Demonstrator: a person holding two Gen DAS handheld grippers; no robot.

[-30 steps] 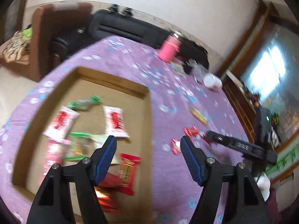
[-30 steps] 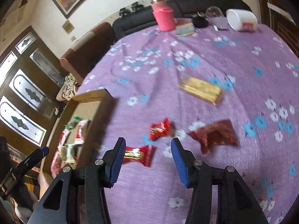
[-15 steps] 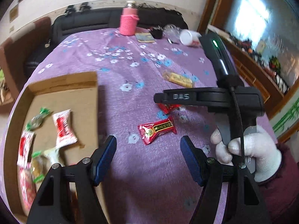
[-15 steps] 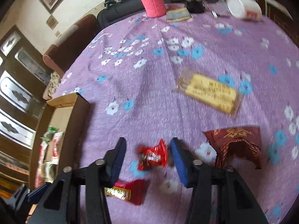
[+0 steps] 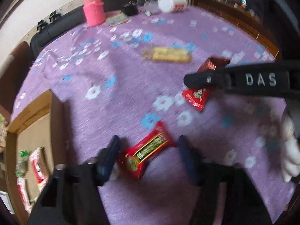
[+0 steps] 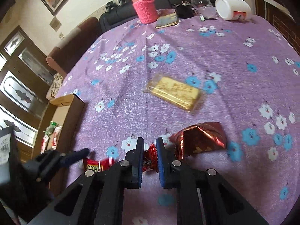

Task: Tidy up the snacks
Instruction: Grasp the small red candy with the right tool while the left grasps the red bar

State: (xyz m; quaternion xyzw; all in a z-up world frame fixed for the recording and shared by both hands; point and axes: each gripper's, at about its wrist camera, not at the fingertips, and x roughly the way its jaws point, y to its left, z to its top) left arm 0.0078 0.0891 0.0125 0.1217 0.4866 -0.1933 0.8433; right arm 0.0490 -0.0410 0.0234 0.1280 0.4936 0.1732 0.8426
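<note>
In the left wrist view a long red packet with a green label [image 5: 148, 150] lies on the purple flowered cloth. My left gripper [image 5: 148, 151] straddles it; its jaws are closing, with a blue pad at each end of the packet, and no firm squeeze shows. My right gripper [image 6: 150, 150] is shut on a small red candy packet [image 6: 149, 159] low over the cloth. That packet [image 5: 196, 97] also shows under the right tool's black body [image 5: 260, 80]. The cardboard box [image 5: 30, 110] at the left holds several wrapped snacks.
A yellow biscuit pack [image 6: 175, 91] and a dark red foil pack [image 6: 198, 140] lie loose beyond the right gripper. A pink bottle [image 6: 144, 7], a white jar [image 6: 232, 8], a glass and a booklet stand at the far edge. A white-gloved hand [image 5: 290, 150] is at the right.
My left gripper swung from over the box to the cloth, dropped around the long red packet and narrowed a little. My right gripper moved onto the small red packet and closed on it.
</note>
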